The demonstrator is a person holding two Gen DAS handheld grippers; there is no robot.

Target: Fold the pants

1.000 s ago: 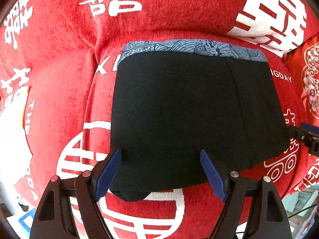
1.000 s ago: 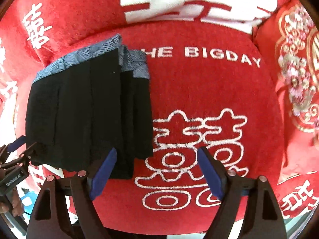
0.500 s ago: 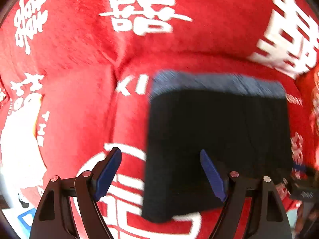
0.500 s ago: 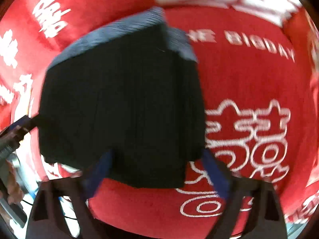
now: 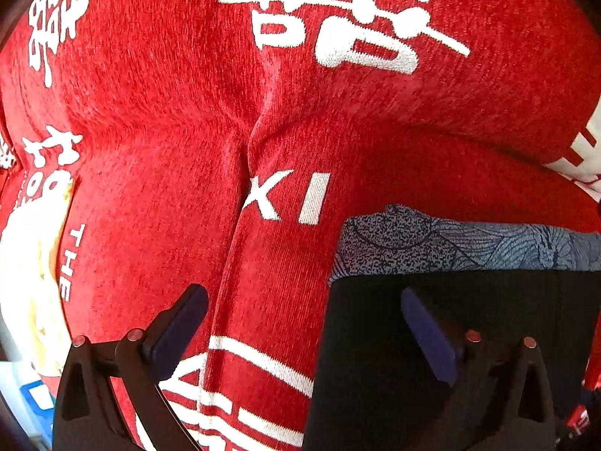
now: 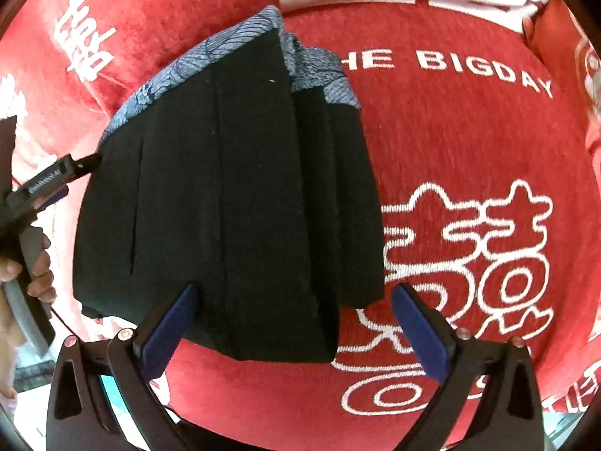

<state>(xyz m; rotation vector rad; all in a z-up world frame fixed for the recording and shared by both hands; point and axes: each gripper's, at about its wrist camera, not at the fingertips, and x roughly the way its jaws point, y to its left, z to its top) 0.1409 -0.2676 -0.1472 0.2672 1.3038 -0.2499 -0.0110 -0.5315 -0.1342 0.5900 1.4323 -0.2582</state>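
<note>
Two pairs of tongs were in view, both with fingers spread apart and clamped on nothing. The left gripper [image 5: 304, 323] hovered at the left edge of the folded pants [image 5: 450, 338]; its right finger [image 5: 424, 330] stood over the black cloth and its left finger over the red cover [image 5: 169, 188]. The right gripper [image 6: 296, 323] hung at the near edge of the pants [image 6: 233, 195], its left finger [image 6: 165, 330] over the black cloth and its right finger just beside the pants' right corner, over the red cover [image 6: 469, 150]. The pants lay folded into a compact black block on the cover, the blue-grey patterned waistband [image 6: 210, 52] at the far end. In the right wrist view the left gripper's tip [image 6: 56, 176] reached the pants' left edge, held by a hand [image 6: 37, 274]. White lettering "BIGDAY" [image 6: 484, 69] lay on the cover beyond the pants.
</note>
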